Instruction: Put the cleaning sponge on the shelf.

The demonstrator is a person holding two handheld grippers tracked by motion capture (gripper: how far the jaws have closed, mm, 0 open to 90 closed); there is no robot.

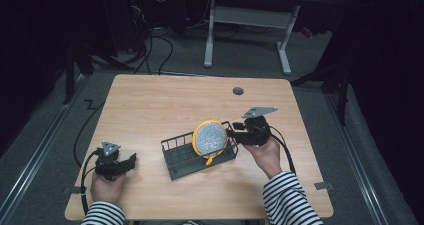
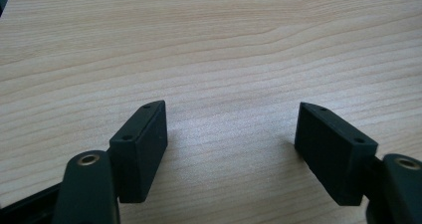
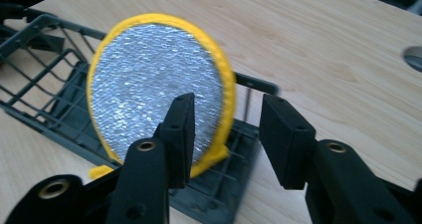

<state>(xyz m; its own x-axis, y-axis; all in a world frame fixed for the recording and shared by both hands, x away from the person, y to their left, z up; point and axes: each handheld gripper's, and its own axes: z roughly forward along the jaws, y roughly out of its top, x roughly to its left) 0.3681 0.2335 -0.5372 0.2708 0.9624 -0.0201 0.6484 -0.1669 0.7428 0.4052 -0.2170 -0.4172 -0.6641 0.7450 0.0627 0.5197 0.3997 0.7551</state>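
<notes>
Against the right end wall of the wire basket (image 1: 176, 161): one yellow-rimmed silver scrubbing pad (image 3: 154, 84), on edge. Right gripper (image 3: 226, 134) released, jaws clear. Left gripper (image 2: 231, 144) spread, idle. Advised: withdraw straight, avoiding the rim.

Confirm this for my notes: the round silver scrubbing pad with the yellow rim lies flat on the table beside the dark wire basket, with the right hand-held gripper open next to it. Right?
Not quite. The scrubbing pad is not flat on the table: it stands on edge inside the wire basket, leaning against its end wall, as the right gripper view shows. The rest holds: the right hand-held gripper is open next to it.
</notes>
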